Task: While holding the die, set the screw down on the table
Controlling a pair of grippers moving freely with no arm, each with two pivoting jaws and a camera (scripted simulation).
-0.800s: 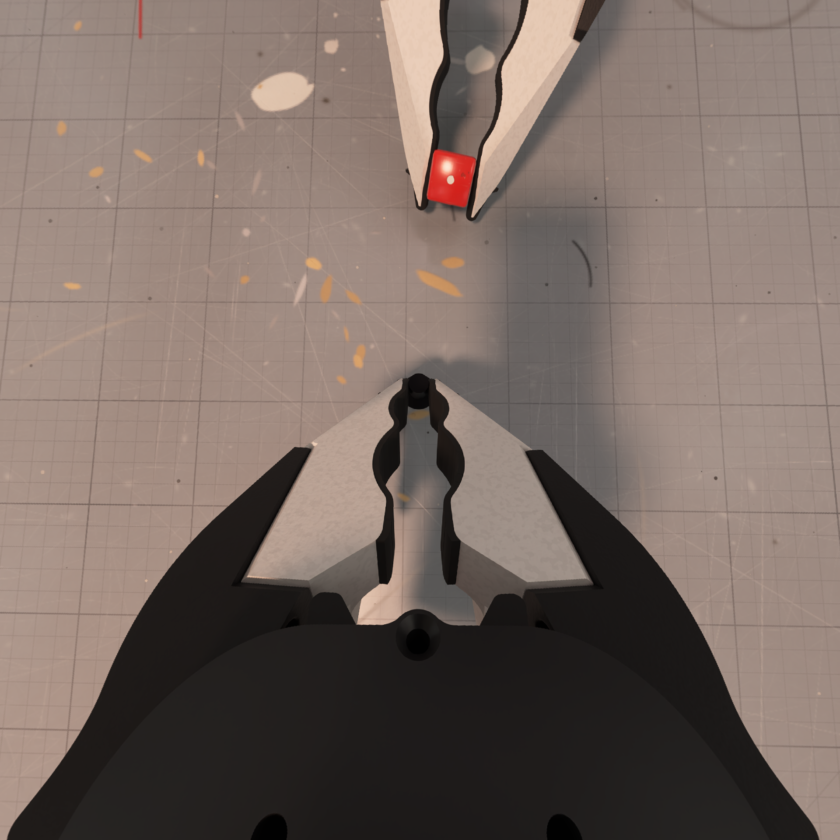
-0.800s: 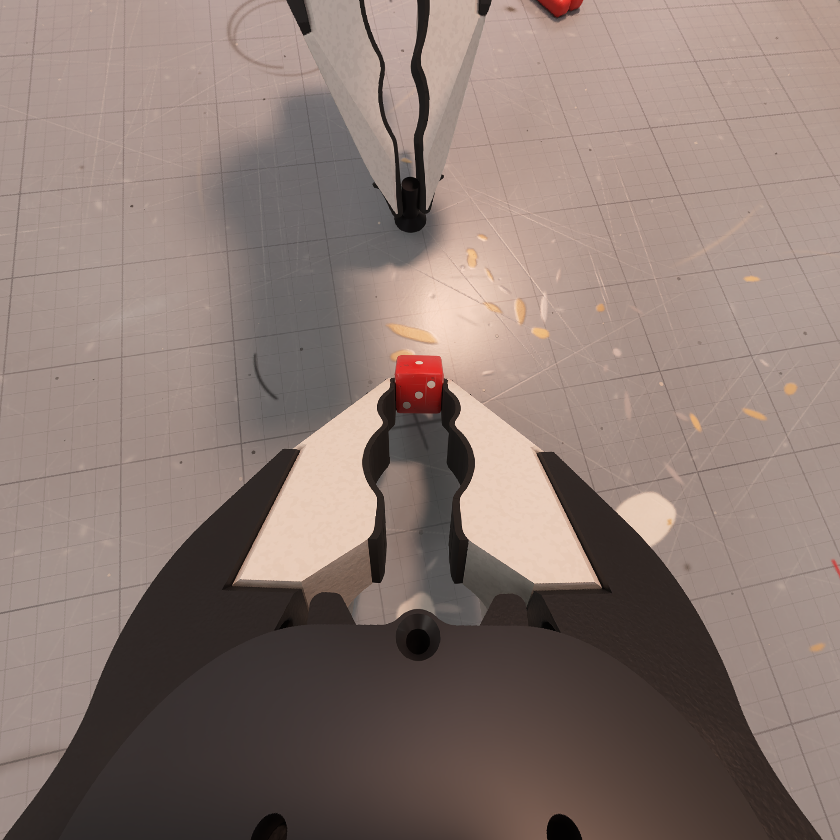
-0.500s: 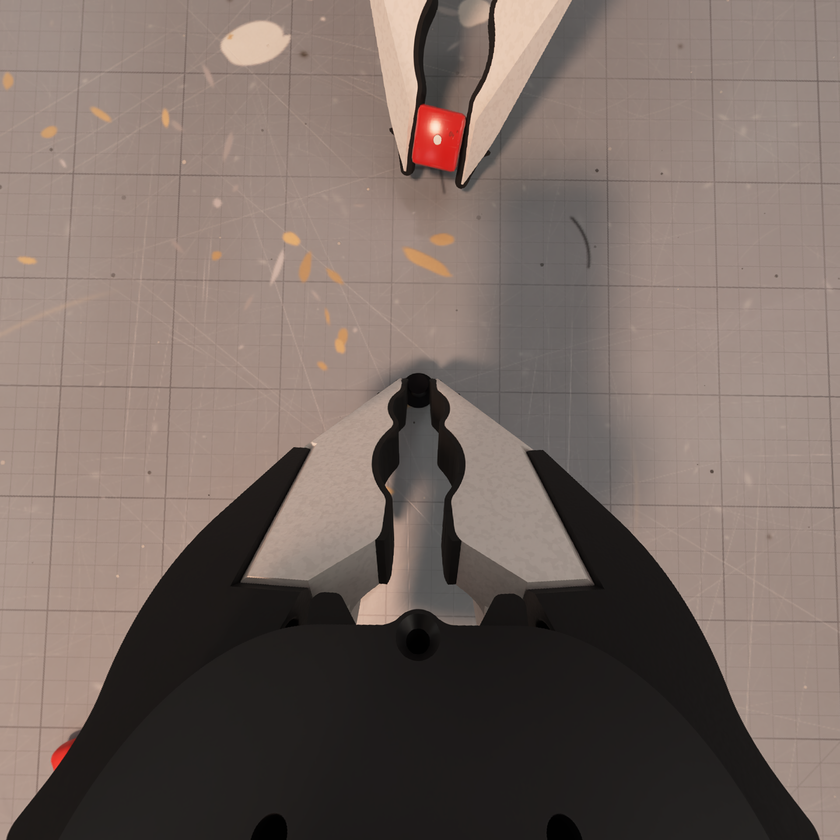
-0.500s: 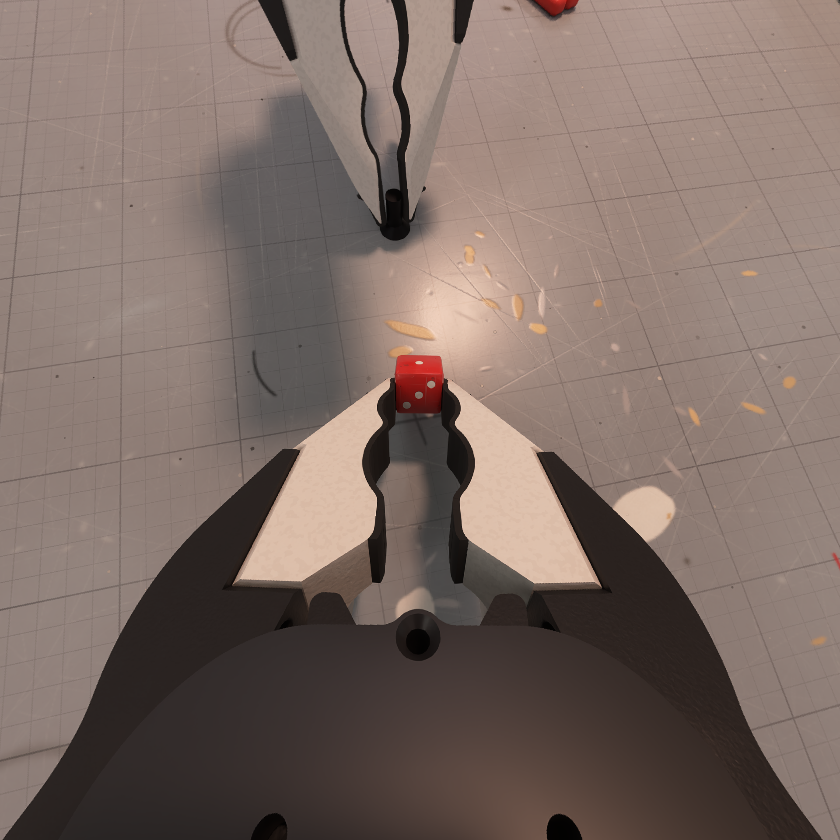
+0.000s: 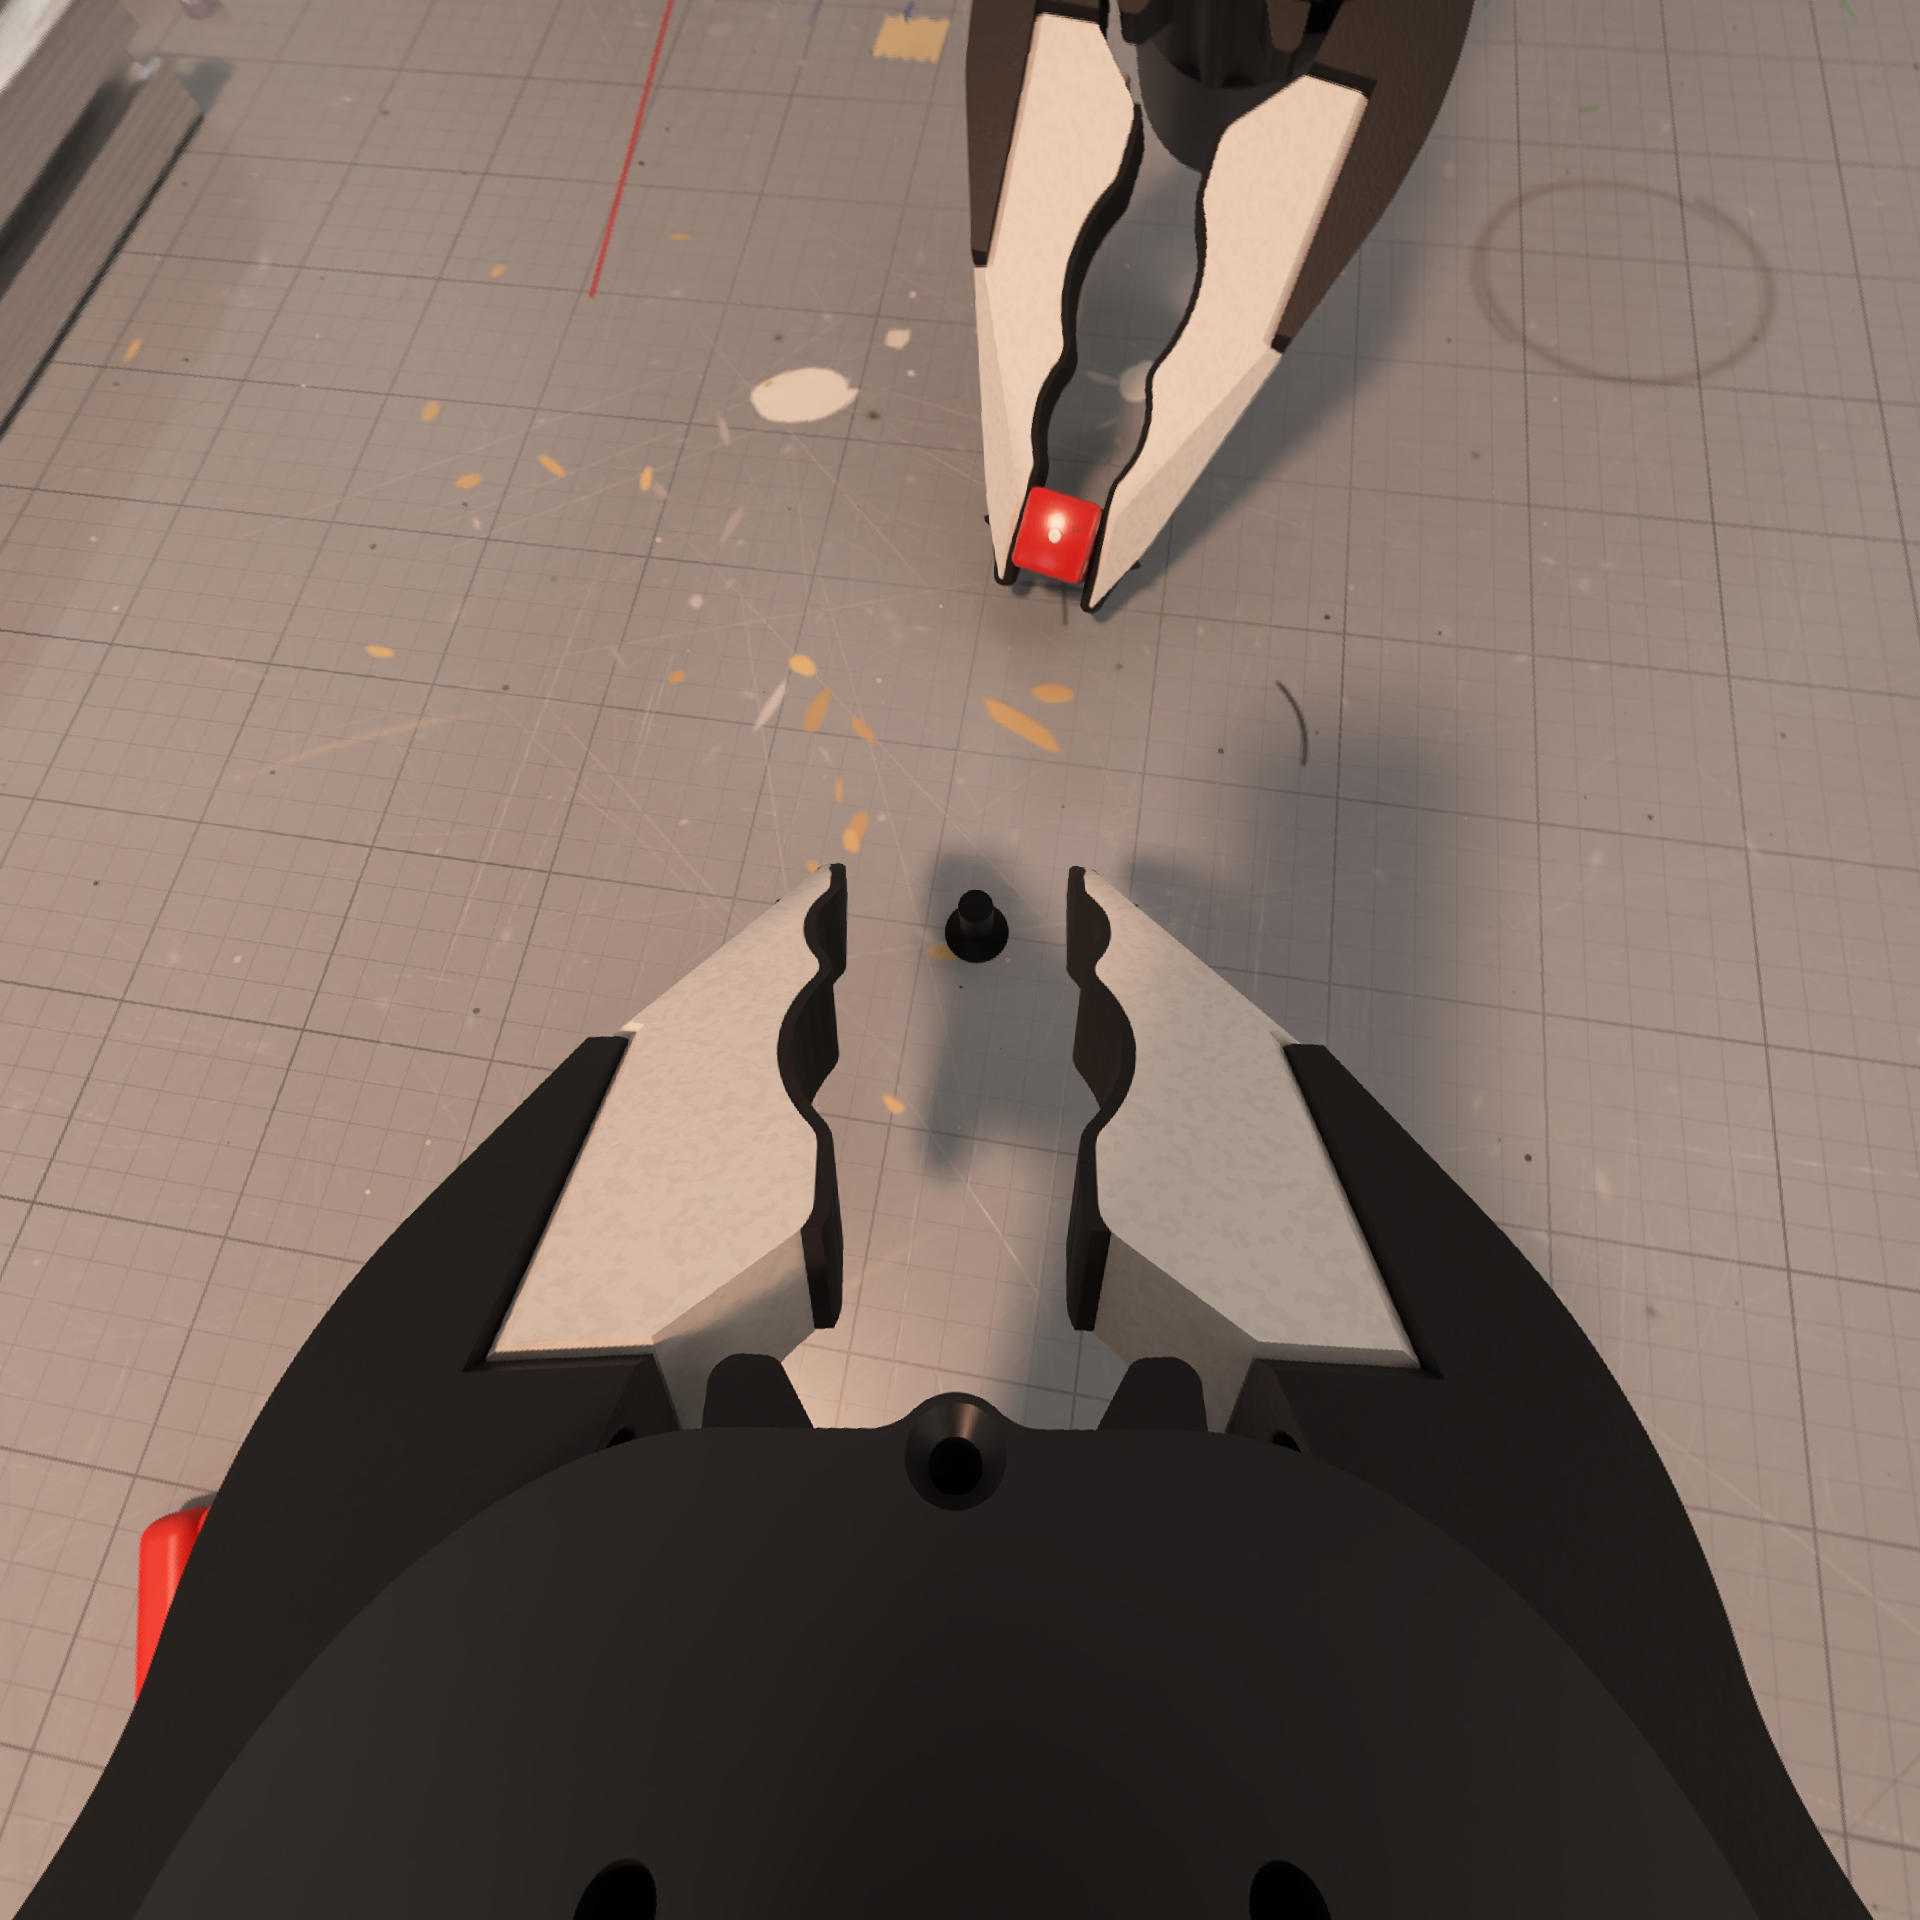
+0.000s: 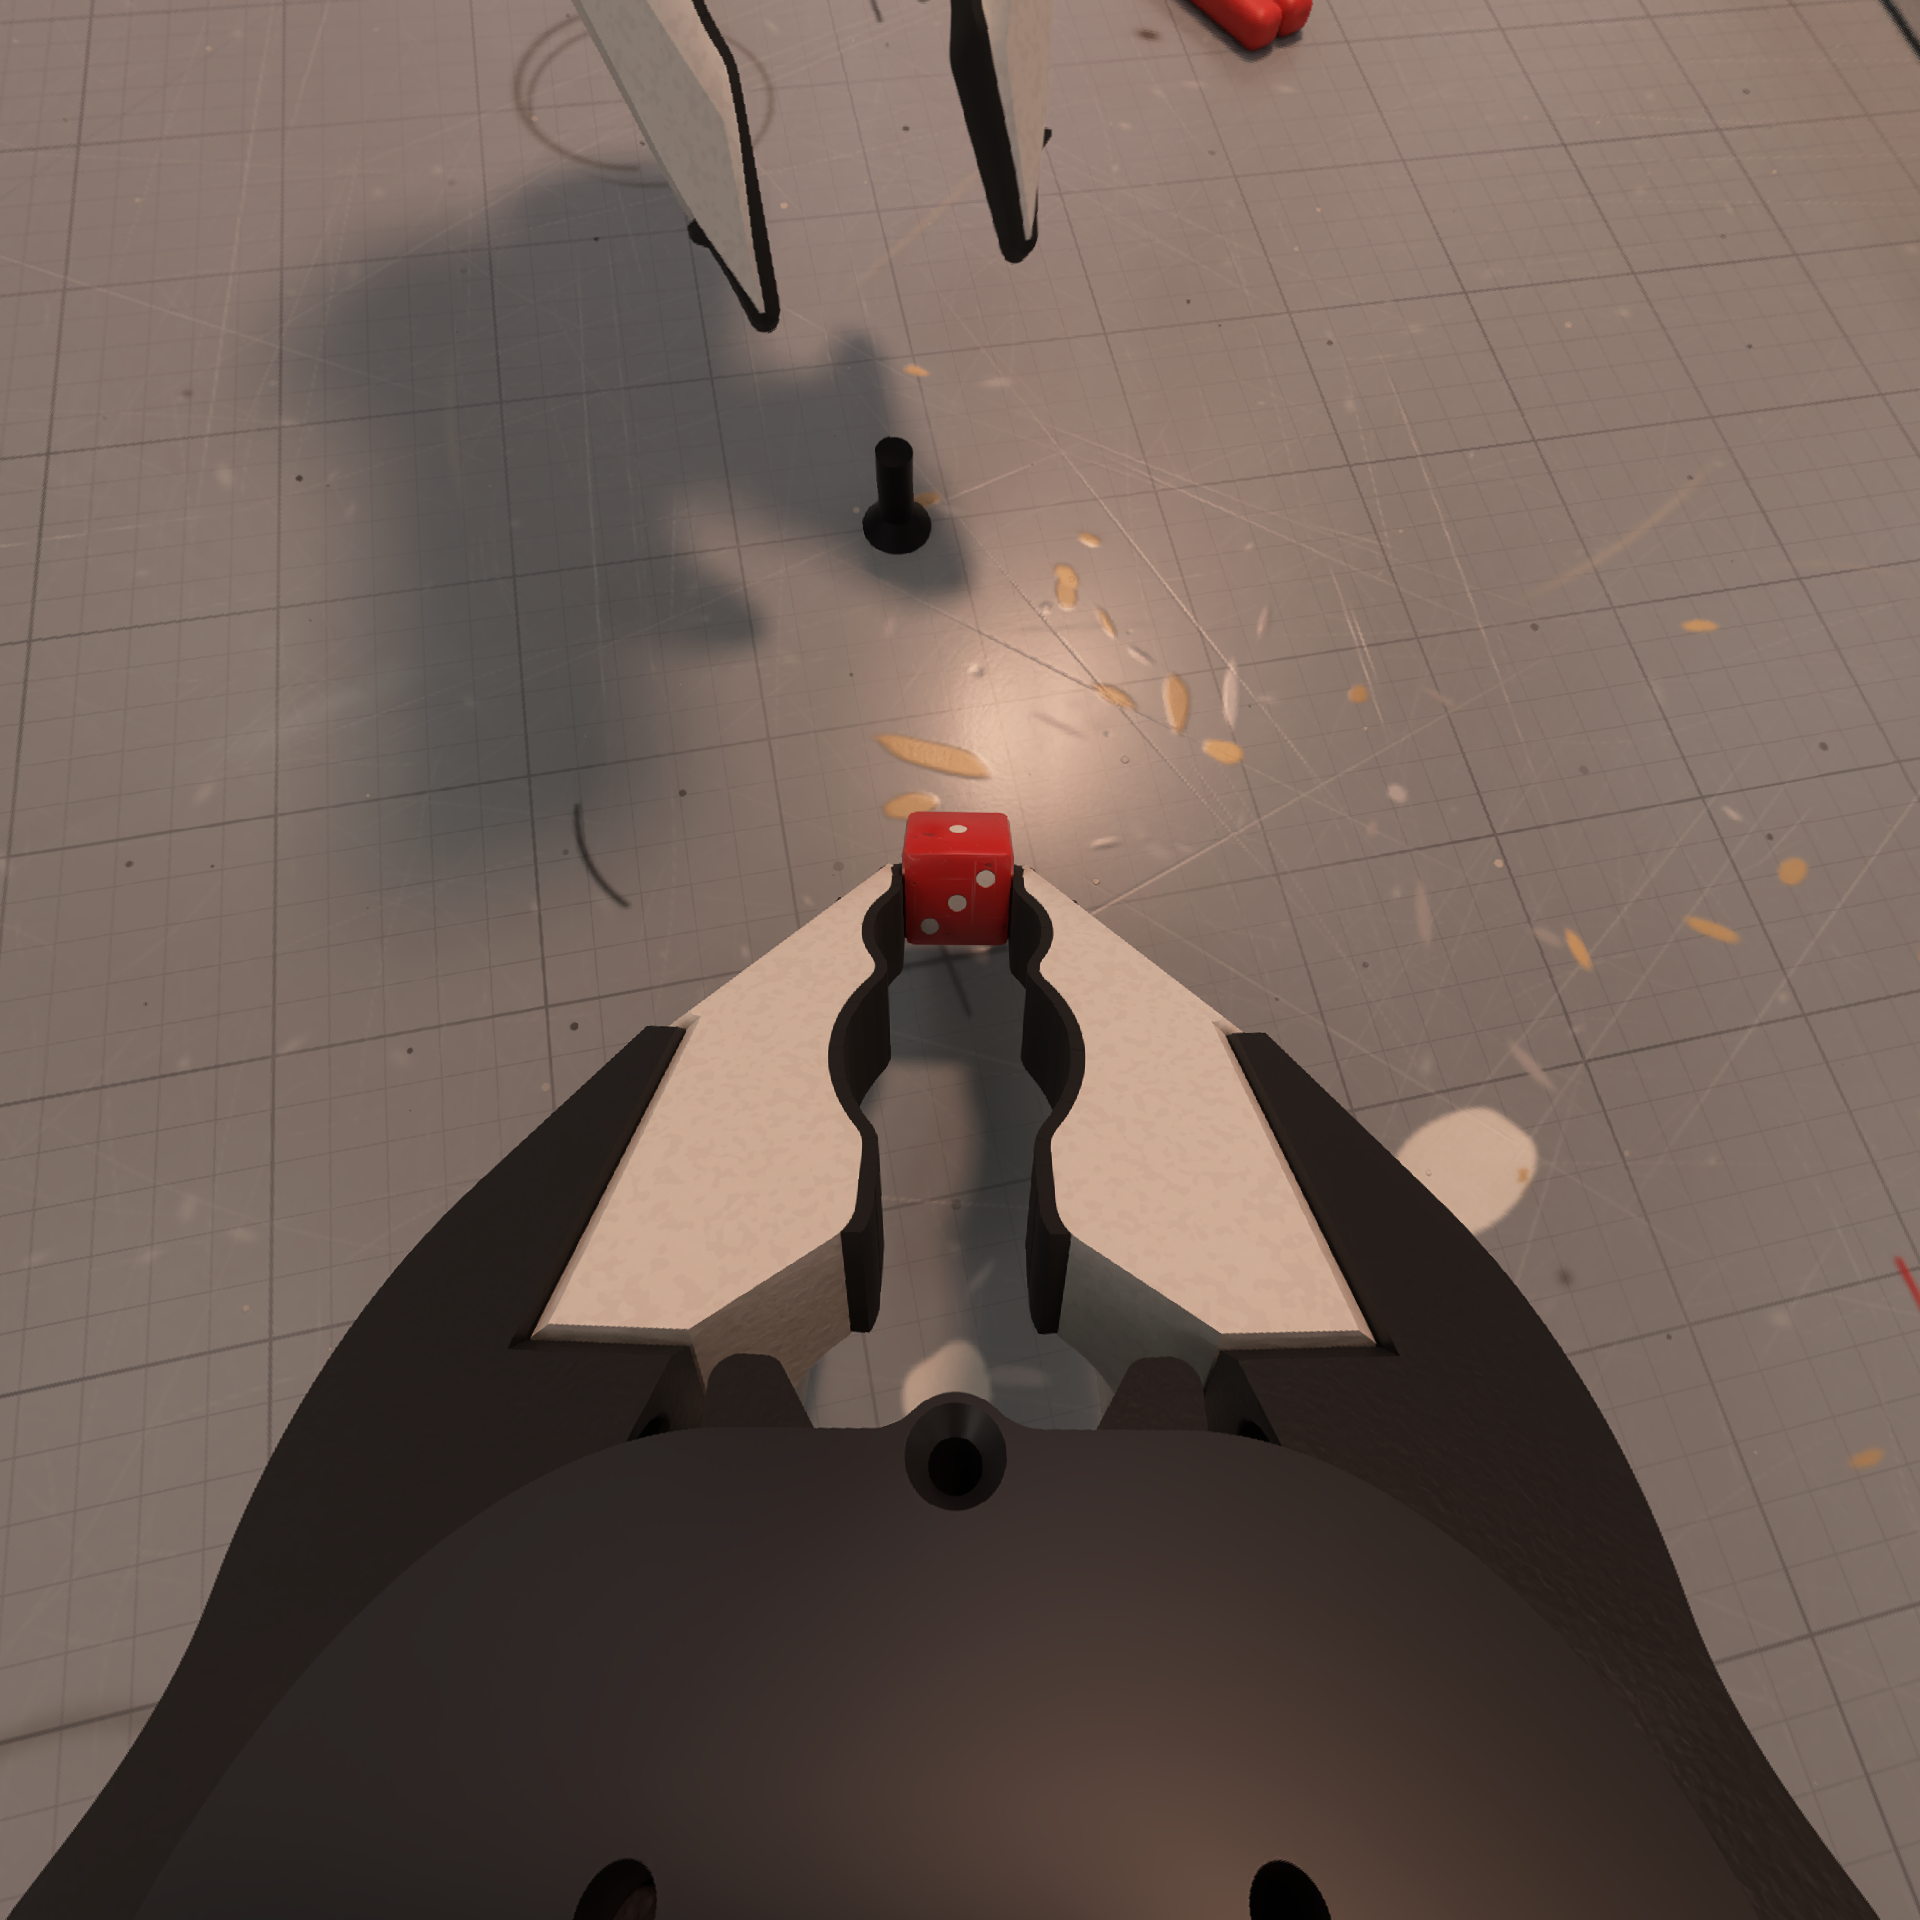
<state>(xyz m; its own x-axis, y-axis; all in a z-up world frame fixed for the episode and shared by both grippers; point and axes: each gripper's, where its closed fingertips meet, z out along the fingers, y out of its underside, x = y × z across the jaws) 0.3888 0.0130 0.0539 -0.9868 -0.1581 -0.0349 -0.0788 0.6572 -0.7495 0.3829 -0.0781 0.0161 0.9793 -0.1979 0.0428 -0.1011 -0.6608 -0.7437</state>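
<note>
A small black screw (image 5: 975,927) stands head-down on the grey gridded table (image 5: 416,935), shank up; it also shows in the right wrist view (image 6: 895,499). My left gripper (image 5: 956,883) is open and empty, its fingertips either side of the screw and above it, not touching it. In the right wrist view the left gripper (image 6: 894,281) hangs open above and behind the screw. My right gripper (image 6: 958,883) is shut on a red die (image 6: 956,878) with white pips, held at the fingertips above the table. The left wrist view shows that gripper (image 5: 1049,587) and the die (image 5: 1055,542) farther off.
A red object (image 6: 1247,16) lies at the far edge in the right wrist view; a red piece (image 5: 166,1590) shows beside my left gripper's body. The mat has paint flecks, a ring mark (image 5: 1621,281) and a thin red line (image 5: 629,156). A dark rail (image 5: 73,177) runs at far left.
My left gripper has opened and let go of the screw, which now stands on the table. The left gripper has risen and drawn back. The right gripper still holds the die.
</note>
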